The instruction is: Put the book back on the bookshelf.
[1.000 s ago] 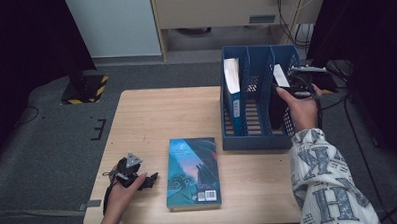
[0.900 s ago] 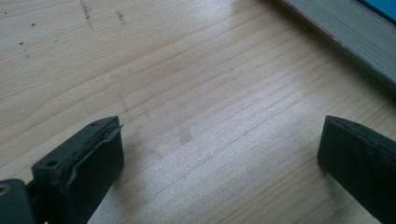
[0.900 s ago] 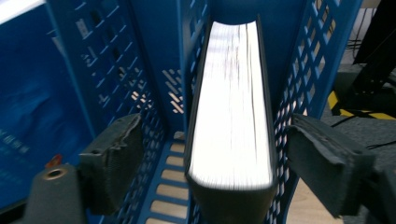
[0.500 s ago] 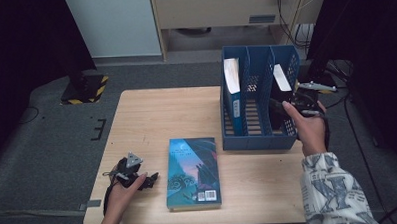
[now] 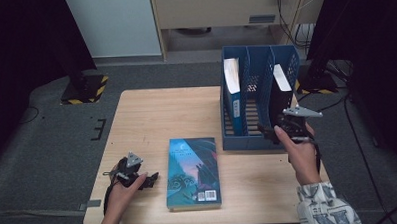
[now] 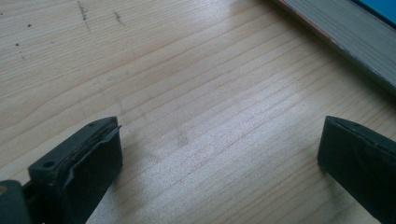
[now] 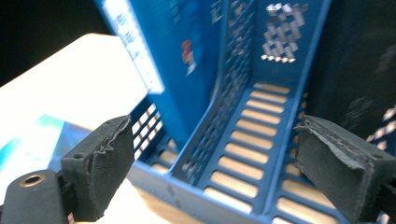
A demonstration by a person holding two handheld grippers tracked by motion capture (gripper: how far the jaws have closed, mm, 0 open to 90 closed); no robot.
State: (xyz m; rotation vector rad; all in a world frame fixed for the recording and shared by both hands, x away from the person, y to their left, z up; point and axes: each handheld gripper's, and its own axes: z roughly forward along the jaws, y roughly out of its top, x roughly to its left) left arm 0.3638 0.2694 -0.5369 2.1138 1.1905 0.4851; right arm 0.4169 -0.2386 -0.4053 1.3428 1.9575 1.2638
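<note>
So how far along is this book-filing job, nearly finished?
About two thirds, it seems. Two books already stand in the blue file rack: a blue book in the left slot and a dark book in the right one. The right gripper is at the rack front, jaws open and holding nothing. The left gripper rests open beside the teal book, which lies flat on the table and looks next.

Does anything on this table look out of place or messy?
Only mildly: one book lies flat on the table, while two others stand in the blue file rack. Its middle slot is empty. Nothing looks spilled or damaged.
</note>
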